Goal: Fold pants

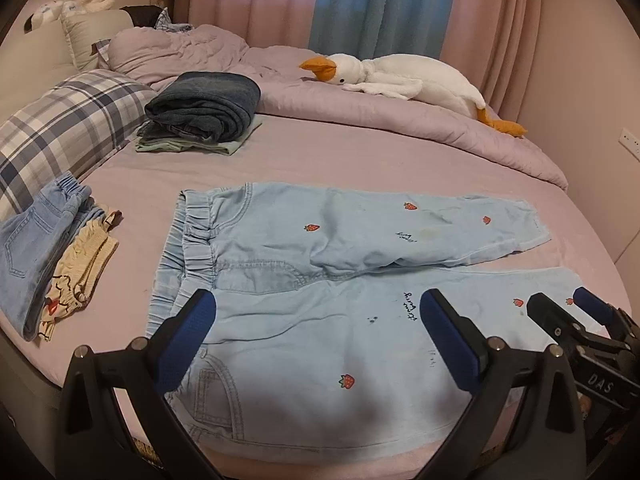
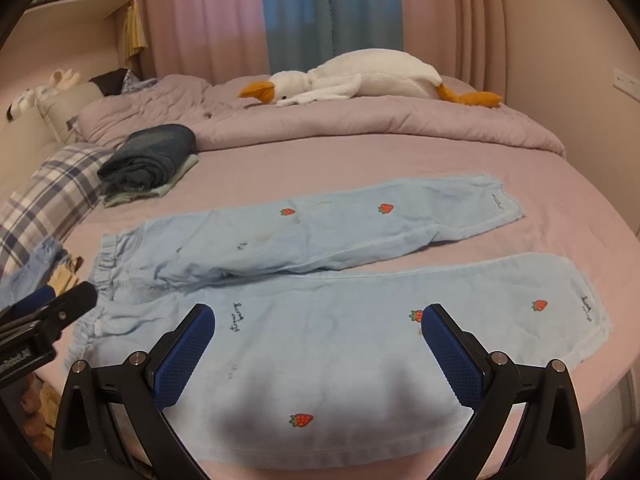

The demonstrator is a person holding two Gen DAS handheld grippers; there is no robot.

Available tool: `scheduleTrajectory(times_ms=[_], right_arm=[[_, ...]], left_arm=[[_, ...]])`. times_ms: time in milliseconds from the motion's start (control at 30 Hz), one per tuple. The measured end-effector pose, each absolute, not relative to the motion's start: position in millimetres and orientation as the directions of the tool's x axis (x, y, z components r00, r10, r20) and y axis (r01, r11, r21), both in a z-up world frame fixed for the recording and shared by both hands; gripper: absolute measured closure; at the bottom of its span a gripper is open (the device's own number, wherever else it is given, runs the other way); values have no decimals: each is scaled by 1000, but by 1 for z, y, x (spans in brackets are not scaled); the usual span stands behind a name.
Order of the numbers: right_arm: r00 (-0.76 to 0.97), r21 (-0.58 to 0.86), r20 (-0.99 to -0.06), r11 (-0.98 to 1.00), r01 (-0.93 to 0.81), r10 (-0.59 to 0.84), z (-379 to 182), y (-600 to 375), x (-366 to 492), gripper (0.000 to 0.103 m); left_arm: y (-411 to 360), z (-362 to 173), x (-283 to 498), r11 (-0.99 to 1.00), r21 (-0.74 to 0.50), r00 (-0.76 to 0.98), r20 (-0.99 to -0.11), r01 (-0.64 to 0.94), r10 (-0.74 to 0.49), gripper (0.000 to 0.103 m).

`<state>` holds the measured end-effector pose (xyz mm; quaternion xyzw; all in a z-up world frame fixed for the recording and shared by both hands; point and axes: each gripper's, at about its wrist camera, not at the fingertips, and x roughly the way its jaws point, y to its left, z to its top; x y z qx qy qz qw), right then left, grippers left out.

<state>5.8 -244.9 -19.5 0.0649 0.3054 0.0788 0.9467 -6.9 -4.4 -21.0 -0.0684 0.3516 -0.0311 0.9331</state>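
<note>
From the left wrist view, the light blue pants [image 1: 320, 264] lie spread flat on the pink bed [image 1: 360, 152], waistband to the left, both legs running right and slightly parted; the left gripper [image 1: 318, 320] hangs above the near hip and thigh, jaws released wide, grasping nothing; the right gripper [image 1: 560, 304] shows at the right edge over the near leg, jaws released; a stack of folded clothes [image 1: 204, 116] sits beyond, beside a plaid pillow [image 1: 68, 128]; a plush goose [image 1: 400, 76] lies on the duvet.

From the right wrist view, the pants [image 2: 320, 340] stretch across the bed [image 2: 360, 160]; the right gripper [image 2: 318, 322] hovers over the near leg, jaws spread and empty; whether the left gripper's [image 2: 52, 300] jaws are parted cannot be told here.
</note>
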Motion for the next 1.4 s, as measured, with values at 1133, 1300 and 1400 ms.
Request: scheduleTrajectory(times_ms=[1133, 1300, 1400], right_arm=[[791, 200, -572, 972, -124, 218, -23, -239, 7, 0], [790, 204, -572, 971, -123, 221, -23, -239, 7, 0], [788, 208, -575, 971, -119, 220, -24, -240, 8, 0]], left_arm=[[2, -17, -8, 953, -301, 736, -636, 43, -234, 2], [2, -16, -10, 952, -305, 738, -633, 41, -234, 2], [2, -16, -9, 951, -306, 736, -636, 38, -234, 2]])
